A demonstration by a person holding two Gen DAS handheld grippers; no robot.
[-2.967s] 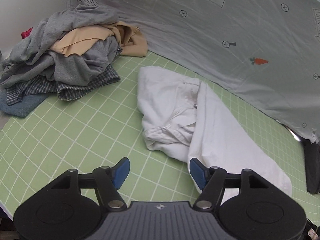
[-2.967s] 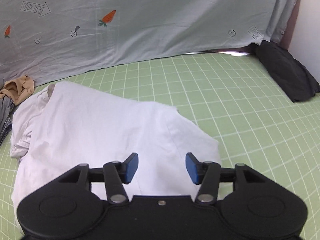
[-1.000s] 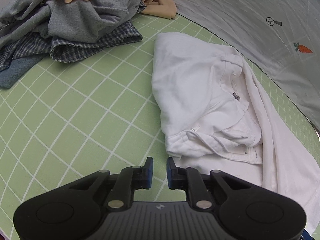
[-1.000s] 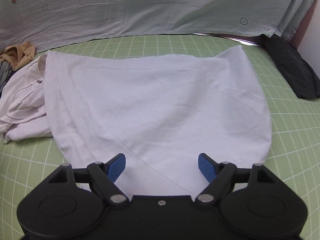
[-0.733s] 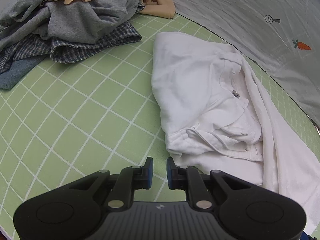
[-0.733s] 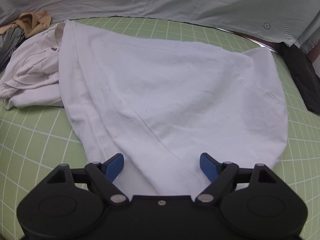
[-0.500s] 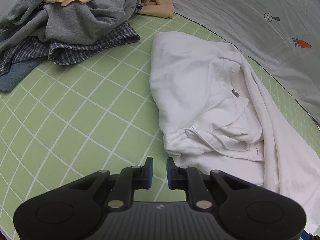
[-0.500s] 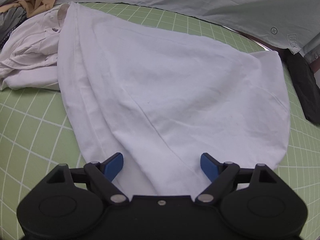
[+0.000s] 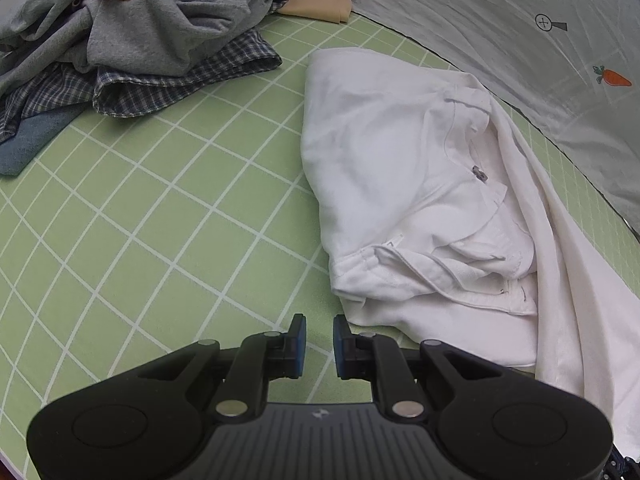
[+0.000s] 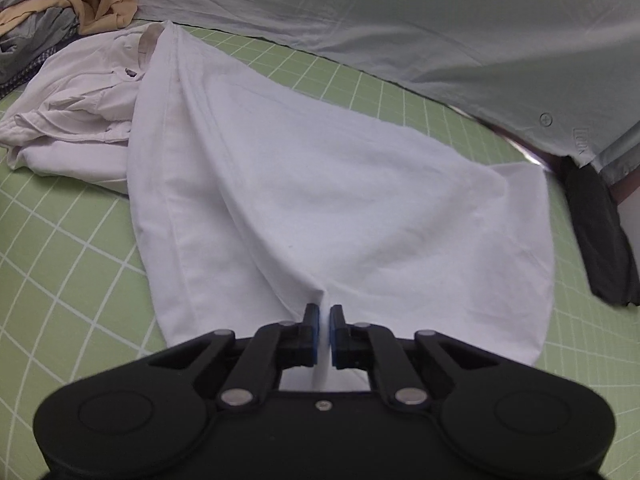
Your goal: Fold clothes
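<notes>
A white garment (image 9: 400, 184) lies on the green grid mat (image 9: 160, 220), its collar end bunched and its long body spread toward the right. My left gripper (image 9: 319, 338) hovers just off the garment's near left corner; its pads stand close together with nothing between them. In the right wrist view the garment (image 10: 320, 200) fans out ahead, and my right gripper (image 10: 324, 330) is shut on its near edge, with cloth pinched into a ridge between the blue pads.
A pile of grey, checked and tan clothes (image 9: 140, 32) sits at the mat's far left. A grey sheet with carrot prints (image 10: 440, 20) hangs along the back. A dark garment (image 10: 604, 240) lies at the right edge.
My right gripper has gone from wide open to shut on the white garment's near edge. The left gripper stays shut and has hardly moved.
</notes>
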